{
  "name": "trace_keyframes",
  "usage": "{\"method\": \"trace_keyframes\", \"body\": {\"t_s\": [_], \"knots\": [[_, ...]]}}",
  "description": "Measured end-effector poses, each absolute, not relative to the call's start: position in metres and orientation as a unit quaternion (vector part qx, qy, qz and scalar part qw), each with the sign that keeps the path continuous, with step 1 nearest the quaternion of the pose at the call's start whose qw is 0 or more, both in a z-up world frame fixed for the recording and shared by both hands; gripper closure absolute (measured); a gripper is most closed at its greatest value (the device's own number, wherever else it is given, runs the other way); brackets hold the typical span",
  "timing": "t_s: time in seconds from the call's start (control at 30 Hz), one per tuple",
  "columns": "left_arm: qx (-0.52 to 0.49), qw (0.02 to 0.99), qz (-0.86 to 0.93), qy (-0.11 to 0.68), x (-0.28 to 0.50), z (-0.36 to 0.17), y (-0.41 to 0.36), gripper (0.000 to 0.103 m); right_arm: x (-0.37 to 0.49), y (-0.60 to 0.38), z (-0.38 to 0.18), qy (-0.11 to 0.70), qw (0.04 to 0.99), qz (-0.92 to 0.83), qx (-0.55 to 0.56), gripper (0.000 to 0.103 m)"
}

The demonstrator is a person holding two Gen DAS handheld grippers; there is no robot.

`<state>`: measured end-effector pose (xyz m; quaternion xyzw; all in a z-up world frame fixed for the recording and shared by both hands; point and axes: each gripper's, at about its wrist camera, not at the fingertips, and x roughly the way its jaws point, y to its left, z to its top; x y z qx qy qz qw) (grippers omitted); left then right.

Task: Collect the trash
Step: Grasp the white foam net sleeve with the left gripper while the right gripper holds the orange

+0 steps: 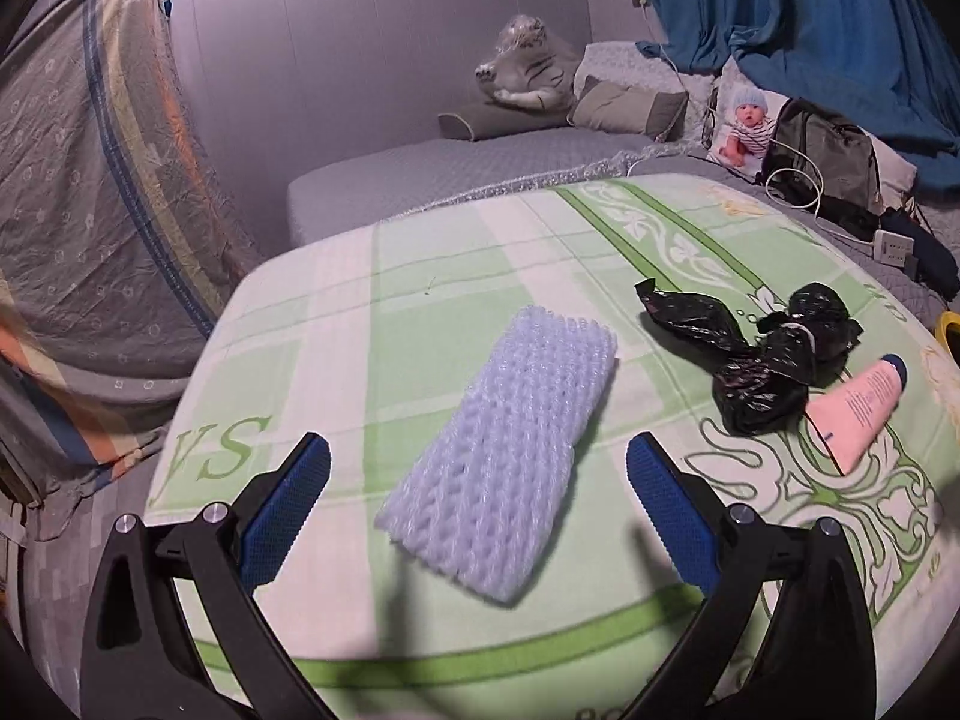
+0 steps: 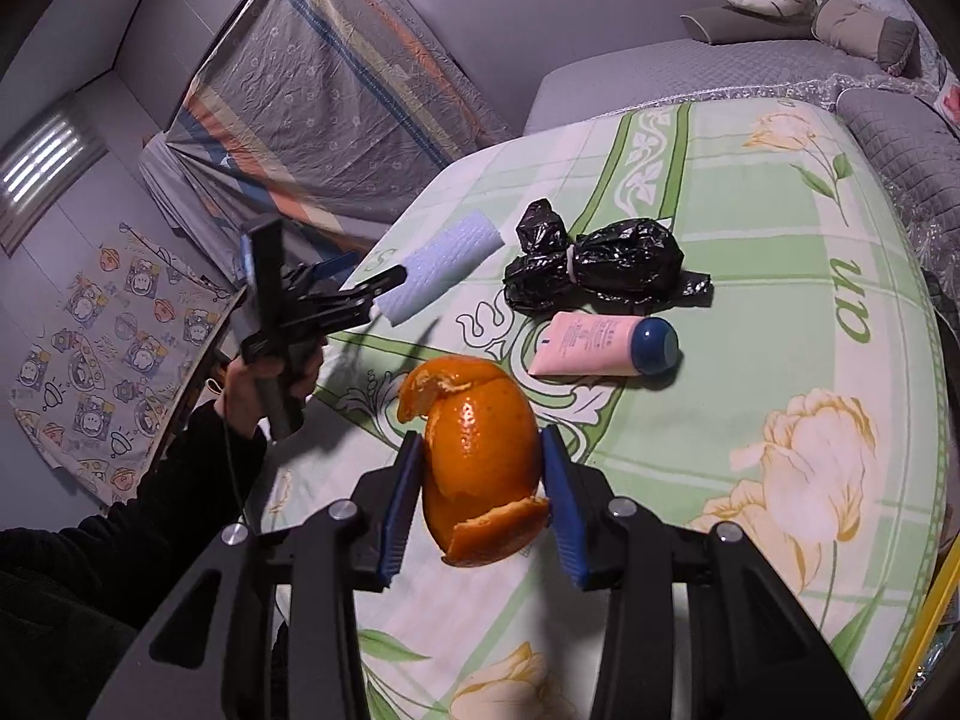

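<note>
A pale blue foam net sleeve [image 1: 504, 462] lies on the green floral blanket [image 1: 420, 300]. My left gripper [image 1: 478, 468] is open and hovers over the sleeve's near end, a finger on each side. It also shows in the right wrist view [image 2: 384, 285], by the sleeve [image 2: 444, 264]. A knotted black plastic bag [image 1: 762, 360] [image 2: 606, 270] and a pink tube with a blue cap [image 1: 864, 414] [image 2: 606, 345] lie to the right. My right gripper [image 2: 480, 462] is shut on an orange peel [image 2: 480, 450], held above the blanket.
The blanket [image 2: 780, 300] covers a bed; its near and left edges drop off. Pillows and a wrapped plush toy [image 1: 528, 66] sit at the far end. A backpack [image 1: 828, 150], cables and a power strip [image 1: 894, 249] lie at the right. A draped cloth [image 1: 90, 210] hangs left.
</note>
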<state>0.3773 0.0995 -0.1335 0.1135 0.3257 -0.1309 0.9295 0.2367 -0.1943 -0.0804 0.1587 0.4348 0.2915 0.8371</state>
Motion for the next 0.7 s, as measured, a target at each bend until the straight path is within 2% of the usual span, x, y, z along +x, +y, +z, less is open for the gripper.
{"method": "trace_keyframes", "body": {"t_s": [0.43,0.47,0.5,0.53,0.6,0.7], "knots": [[0.123,0.918,-0.109,0.360,0.401,-0.156,0.095,0.010,0.232,-0.190,-0.078,0.427,0.835,0.304,0.166,0.065],[0.130,0.918,-0.105,0.360,0.400,-0.156,0.095,0.014,0.231,-0.190,-0.078,0.426,0.835,0.305,0.166,0.066],[0.137,0.916,-0.104,0.363,0.401,-0.157,0.094,0.028,0.230,-0.189,-0.078,0.425,0.836,0.305,0.166,0.065],[0.142,0.913,-0.104,0.367,0.402,-0.159,0.093,0.036,0.229,-0.188,-0.078,0.425,0.836,0.305,0.166,0.065],[0.153,0.909,-0.104,0.372,0.402,-0.163,0.090,0.042,0.229,-0.188,-0.078,0.425,0.836,0.305,0.167,0.065],[0.155,0.910,-0.106,0.370,0.401,-0.161,0.090,0.066,0.226,-0.188,-0.077,0.424,0.836,0.304,0.168,0.066]]}}
